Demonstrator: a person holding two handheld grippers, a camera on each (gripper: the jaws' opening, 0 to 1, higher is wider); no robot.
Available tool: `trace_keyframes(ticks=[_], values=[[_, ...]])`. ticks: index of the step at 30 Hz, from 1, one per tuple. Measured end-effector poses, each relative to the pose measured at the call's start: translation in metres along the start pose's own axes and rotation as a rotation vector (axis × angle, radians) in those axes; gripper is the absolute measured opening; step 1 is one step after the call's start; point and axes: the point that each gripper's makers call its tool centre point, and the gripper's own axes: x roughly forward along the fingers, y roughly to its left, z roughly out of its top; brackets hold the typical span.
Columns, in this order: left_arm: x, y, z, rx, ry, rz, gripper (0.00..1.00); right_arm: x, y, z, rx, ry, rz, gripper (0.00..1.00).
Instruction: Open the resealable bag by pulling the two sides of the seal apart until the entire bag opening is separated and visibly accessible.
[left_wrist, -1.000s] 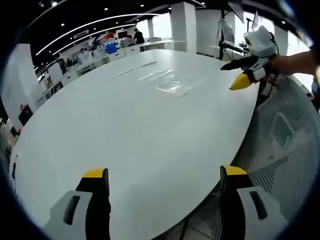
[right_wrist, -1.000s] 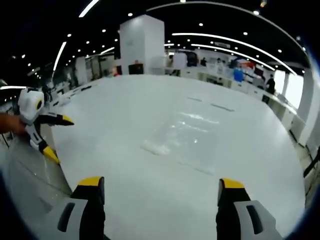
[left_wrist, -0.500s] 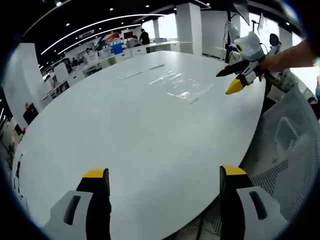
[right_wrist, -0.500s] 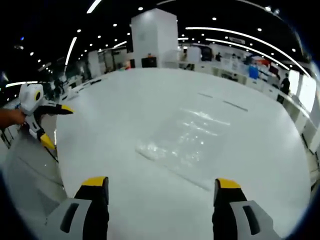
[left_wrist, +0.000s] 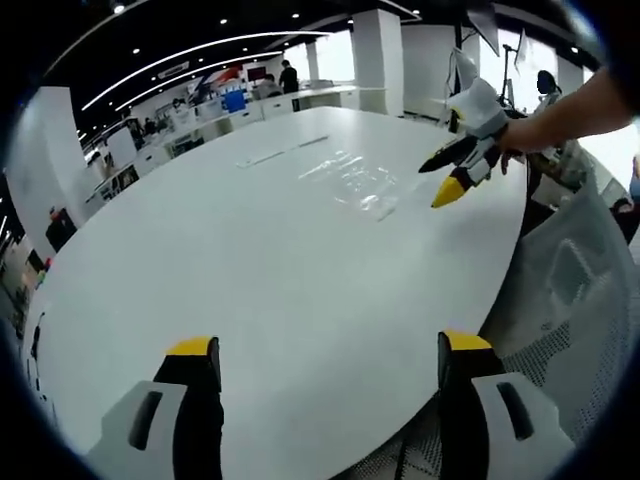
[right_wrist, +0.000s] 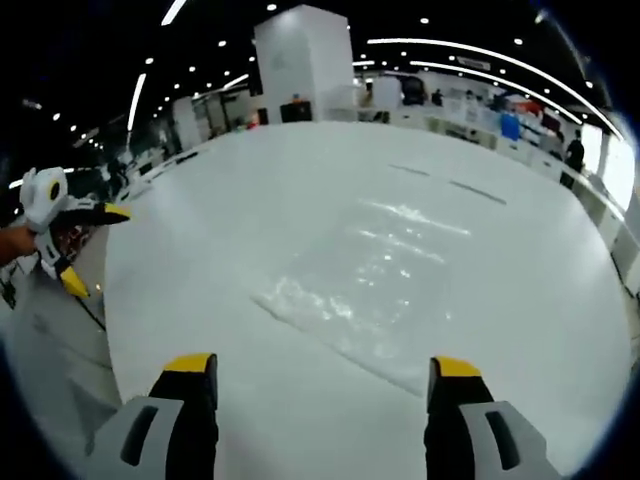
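A clear, glossy plastic bag is seen lying flat on a smooth white table with a rounded edge. The film is wrinkled and catches the ceiling lights in bright streaks; its near edge reads as a straight line, and its outline is roughly rectangular. Whether the seal is parted cannot be told.

In the right gripper view, the right gripper is held with its jaws spread wide, nothing between them. The jaws are grey with black inner faces and yellow tips. The bag lies just ahead of the tips, its near edge running slantwise across the gap between them, apart from both. The left gripper is seen at the left, off the table's edge, its yellow-tipped jaws parted, a hand behind it.

In the left gripper view, the left gripper is likewise open and empty above the table's near edge. The bag lies well ahead, far across the table, and the right gripper hangs just beside the bag's right edge. A white perforated chair back is seen at the right.
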Motion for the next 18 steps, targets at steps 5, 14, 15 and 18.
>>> trace_keyframes(ticks=[5,14,15,18], values=[[0.002,-0.002,0.004,0.006,-0.004,-0.011,0.88,0.007,-0.003,-0.007,-0.012,0.041,0.006,0.84],[-0.001,0.006,0.005,-0.015,-0.024,-0.009,0.86,0.011,0.009,-0.008,0.004,0.058,0.043,0.63],[0.000,0.006,0.003,-0.021,-0.022,-0.009,0.85,0.010,0.013,-0.010,-0.013,0.068,0.043,0.59],[0.001,0.005,-0.003,-0.039,-0.014,-0.015,0.85,0.009,0.018,-0.014,-0.056,0.098,0.054,0.50]])
